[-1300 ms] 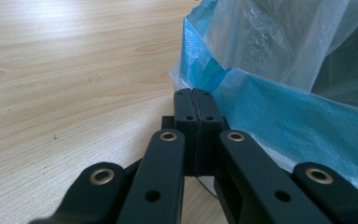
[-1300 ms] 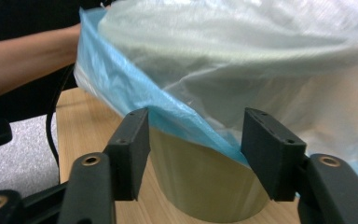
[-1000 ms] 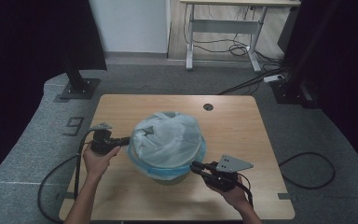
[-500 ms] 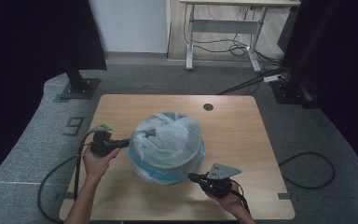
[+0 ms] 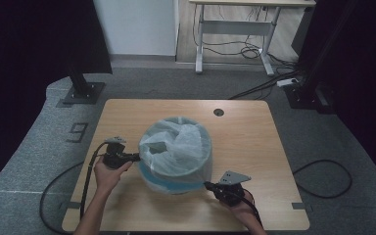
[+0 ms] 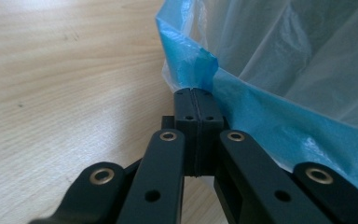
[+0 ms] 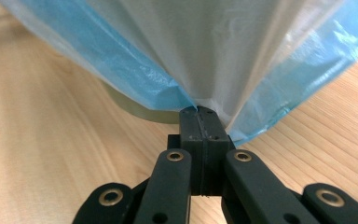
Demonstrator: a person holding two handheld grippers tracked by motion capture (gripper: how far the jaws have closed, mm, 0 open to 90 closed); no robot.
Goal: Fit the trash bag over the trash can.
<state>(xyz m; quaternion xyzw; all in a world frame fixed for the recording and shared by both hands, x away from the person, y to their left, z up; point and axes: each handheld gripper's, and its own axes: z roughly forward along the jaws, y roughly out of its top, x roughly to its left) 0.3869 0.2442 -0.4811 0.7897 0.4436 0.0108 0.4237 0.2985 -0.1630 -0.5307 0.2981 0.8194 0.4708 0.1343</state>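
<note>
High view: you pinch the translucent blue-and-white plastic bin liner [image 5: 176, 152] from opposite sides, stretching it over the bin.
Left gripper [image 6: 196, 93]: jaws clamped shut on the liner's hem.
Right gripper [image 7: 200, 112]: same, clamped on the hem.

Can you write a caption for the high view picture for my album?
Two tongs pinch the blue bag over a bin.

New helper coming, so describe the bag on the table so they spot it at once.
On the wooden table, look near the middle, between the two grippers. The bag is thin whitish plastic with a blue hem, draped over a round bin, the biggest thing on the table.
</note>
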